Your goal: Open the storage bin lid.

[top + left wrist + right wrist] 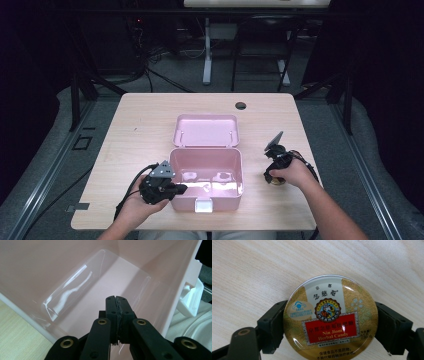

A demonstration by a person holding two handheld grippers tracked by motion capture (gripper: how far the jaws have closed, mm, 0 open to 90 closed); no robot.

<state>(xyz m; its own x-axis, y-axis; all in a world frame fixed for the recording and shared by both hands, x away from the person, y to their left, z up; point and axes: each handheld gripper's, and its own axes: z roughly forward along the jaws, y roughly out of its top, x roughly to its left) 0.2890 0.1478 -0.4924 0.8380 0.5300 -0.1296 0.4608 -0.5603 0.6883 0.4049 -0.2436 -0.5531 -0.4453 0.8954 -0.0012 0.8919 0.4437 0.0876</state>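
An open pink box (172, 167) stands at the table's front middle, its lid (206, 131) laid flat behind it. My left gripper (178, 189) is at the box's front left corner, and the left gripper view has it (116, 300) shut, jaws pressed together, tips over the bare pink inside (105, 285). A round gold candy tin (329, 315) with a red label lies on the wood right of the box. My right gripper (329, 322) is shut on the candy tin, a jaw touching each side. From above, the person's right hand covers most of that gripper (274, 176).
A white latch (202, 205) hangs on the box's front wall, near the table's front edge. The wooden table (135, 145) has a cable hole (240, 105) at the back. A black cable (131, 187) trails from the left gripper. Dark floor and desk legs lie beyond.
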